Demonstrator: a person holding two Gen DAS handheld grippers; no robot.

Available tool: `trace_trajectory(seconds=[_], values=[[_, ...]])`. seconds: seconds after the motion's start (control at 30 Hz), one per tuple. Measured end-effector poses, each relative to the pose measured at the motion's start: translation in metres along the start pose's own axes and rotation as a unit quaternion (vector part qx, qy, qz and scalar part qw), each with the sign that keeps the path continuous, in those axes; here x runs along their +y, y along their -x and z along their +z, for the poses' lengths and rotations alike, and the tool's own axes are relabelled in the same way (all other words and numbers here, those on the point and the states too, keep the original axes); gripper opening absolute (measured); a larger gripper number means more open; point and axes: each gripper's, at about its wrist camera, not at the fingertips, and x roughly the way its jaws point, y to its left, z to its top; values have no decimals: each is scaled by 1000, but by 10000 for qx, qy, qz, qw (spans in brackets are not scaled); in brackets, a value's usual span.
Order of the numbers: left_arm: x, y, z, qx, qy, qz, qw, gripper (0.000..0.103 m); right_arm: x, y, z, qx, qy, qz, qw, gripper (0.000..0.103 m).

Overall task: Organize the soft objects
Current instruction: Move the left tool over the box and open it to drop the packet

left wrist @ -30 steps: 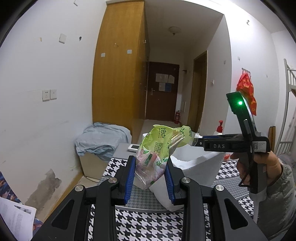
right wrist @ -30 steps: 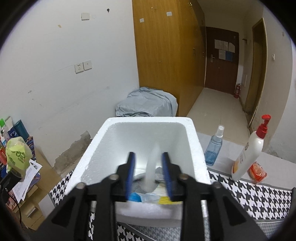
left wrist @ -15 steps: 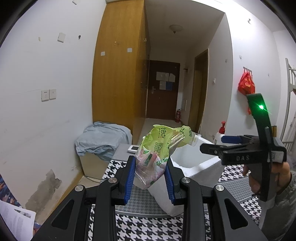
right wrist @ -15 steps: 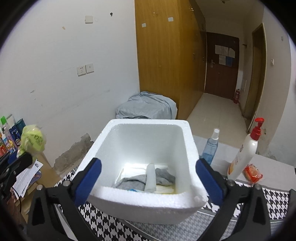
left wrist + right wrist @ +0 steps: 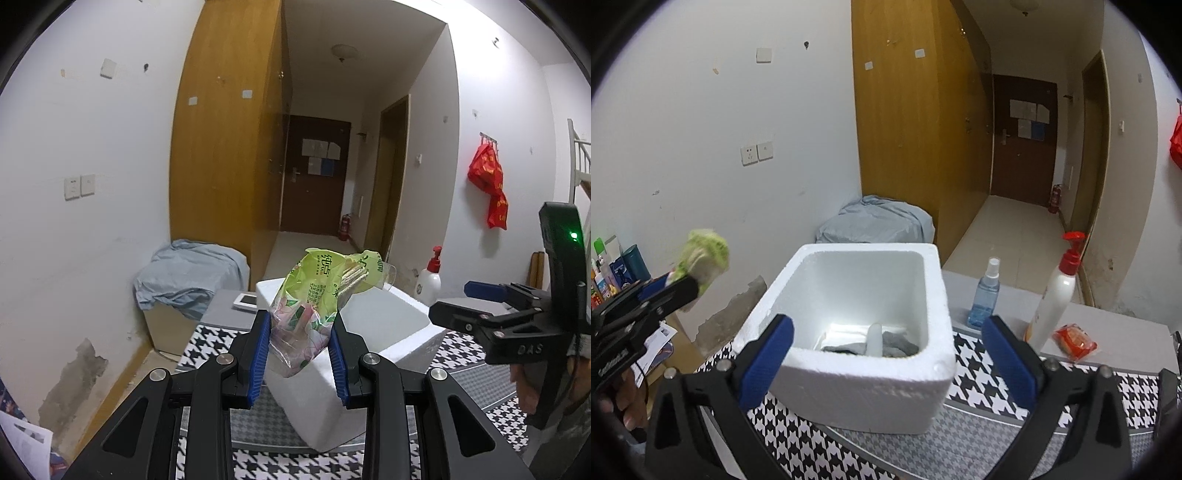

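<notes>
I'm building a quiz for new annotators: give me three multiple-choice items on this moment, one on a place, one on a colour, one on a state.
1. Where does the blue spray bottle stand?
A. inside the foam box
B. on the table, right of the foam box
C. on the floor

2. What colour is the pump on the white lotion bottle?
A. red
B. green
C. black

3. What state is the left gripper in?
A. open and empty
B. shut on a grey cloth
C. shut on the green packet

Answers:
1 B, it stands just beyond the foam box's right wall.
2 A, the pump head is red.
3 C, its blue pads press on the green packet.
</notes>
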Motion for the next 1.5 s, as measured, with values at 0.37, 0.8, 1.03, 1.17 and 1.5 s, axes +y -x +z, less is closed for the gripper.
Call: trace_trajectory(seconds=[0.37,0.8,1.03,1.17,1.5], values=[[-16,-23,13,151,-136,-199,9996,32,-14,19,-12,-84,-137,-61,9999,103],[-26,-48,19,304,-247,-346,9986,32,-30,47,-31,-159,-297,-251,9991,103],[-32,-62,23,389,-291,-307,9983,32,-38,56,-46,-144,-463,-335,9983,103],[-36,-71,24,441,-312,-260,9982,32,-43,61,-53,-126,-533,-406,9977,103],[-48,-88,23,549,-434,-168,9974,44,-53,74,-67,-53,-660,-689,9954,103]])
